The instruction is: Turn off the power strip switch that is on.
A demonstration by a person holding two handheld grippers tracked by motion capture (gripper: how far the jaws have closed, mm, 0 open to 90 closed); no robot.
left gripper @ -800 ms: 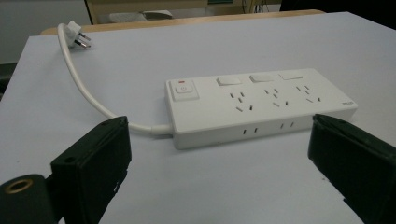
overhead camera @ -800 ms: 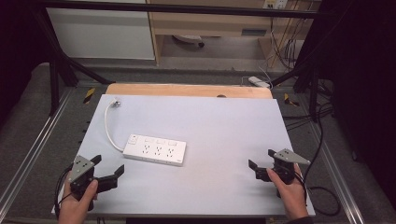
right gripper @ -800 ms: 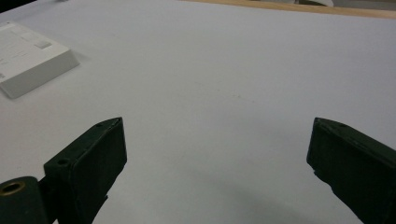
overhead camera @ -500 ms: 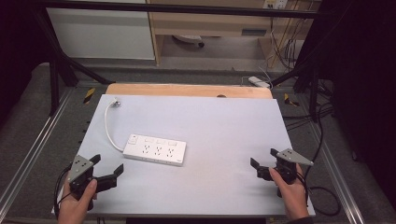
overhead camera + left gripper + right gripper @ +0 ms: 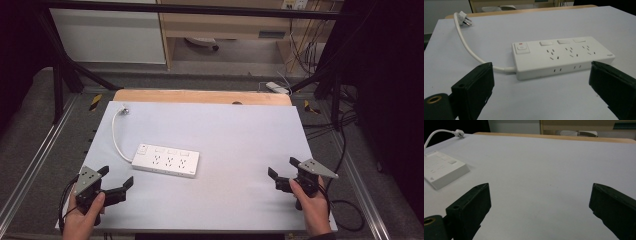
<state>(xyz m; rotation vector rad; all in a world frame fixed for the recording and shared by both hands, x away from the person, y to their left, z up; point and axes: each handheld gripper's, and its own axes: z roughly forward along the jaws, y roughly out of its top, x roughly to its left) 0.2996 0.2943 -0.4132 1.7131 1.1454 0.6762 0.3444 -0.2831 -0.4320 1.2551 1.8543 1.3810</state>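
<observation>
A pale table point(image 5: 235, 135) is taking up most of what I can see, its white top lying flat with a strip of bare wood point(image 5: 200, 96) running along the far edge. Lying on it is a white power strip point(image 5: 166, 160), and I am placing everything else by that. The power strip is sitting flat, left of the table's middle, showing a switch with a red mark point(image 5: 521, 47) at its cord end and three rows of sockets beyond it. The left gripper point(image 5: 116, 180) is hovering just nearer the person than the power strip and to its left, held in the person's left hand point(image 5: 85, 220); its jaws are standing wide apart with nothing between them, and in the left gripper view they are framing the strip's near side without touching it. The right gripper point(image 5: 282, 169) is being held well off to the right of the power strip, near the table's right edge, in the right hand point(image 5: 311, 205); its jaws too are spread wide and empty. A white cord point(image 5: 117, 140) is curving away from the power strip's left end toward the far left corner, where its plug point(image 5: 123, 107) is resting on the tabletop.
</observation>
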